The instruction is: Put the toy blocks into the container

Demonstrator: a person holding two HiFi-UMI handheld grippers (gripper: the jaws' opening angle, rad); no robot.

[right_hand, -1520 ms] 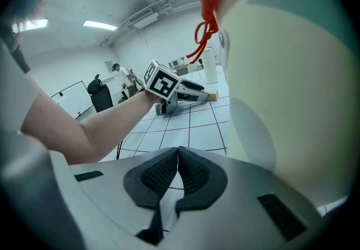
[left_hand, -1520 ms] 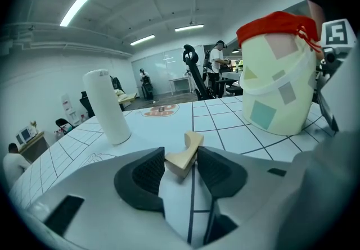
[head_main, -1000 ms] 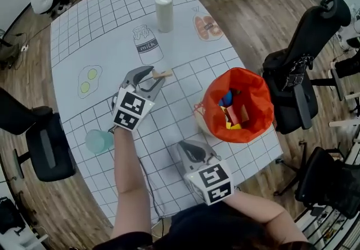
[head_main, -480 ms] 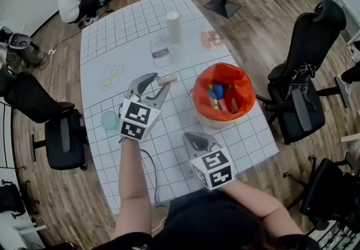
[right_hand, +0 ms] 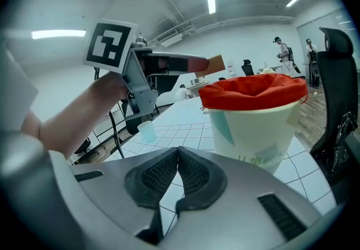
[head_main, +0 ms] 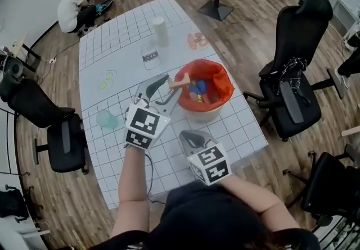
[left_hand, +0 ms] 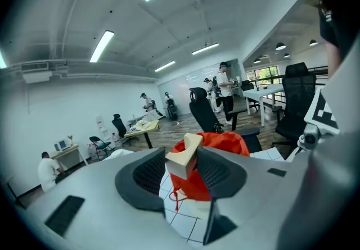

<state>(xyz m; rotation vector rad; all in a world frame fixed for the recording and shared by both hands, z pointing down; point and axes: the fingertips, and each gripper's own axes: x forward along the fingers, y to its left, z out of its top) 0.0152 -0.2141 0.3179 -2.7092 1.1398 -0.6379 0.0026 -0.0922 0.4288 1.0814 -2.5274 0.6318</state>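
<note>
The left gripper (head_main: 169, 88) pinches a pale wooden block (left_hand: 184, 156) between its pads. Just ahead of its tips stands the red-lined container (head_main: 221, 78), and the block is perhaps already over the near rim. The right gripper (right_hand: 178, 156), jaws pressed together and empty, has the container ahead, slightly right.

between your left gripper (left_hand: 183, 164) fingers the block (left_hand: 187, 150) is pale cream wood. past those fingertips the container (right_hand: 256, 125) is white with faint green print, lined in orange-red cloth; the blocks (head_main: 196, 90) inside show blue, yellow and red. your right gripper (right_hand: 178, 153) is grey with black ribbed pads (right_hand: 160, 176), its cube (head_main: 208, 164) patterned in black-and-white squares. the table (head_main: 124, 35) under your fingers is white with a dark grid; left of your left fingers, the cup (head_main: 104, 119) is pale teal.
</note>
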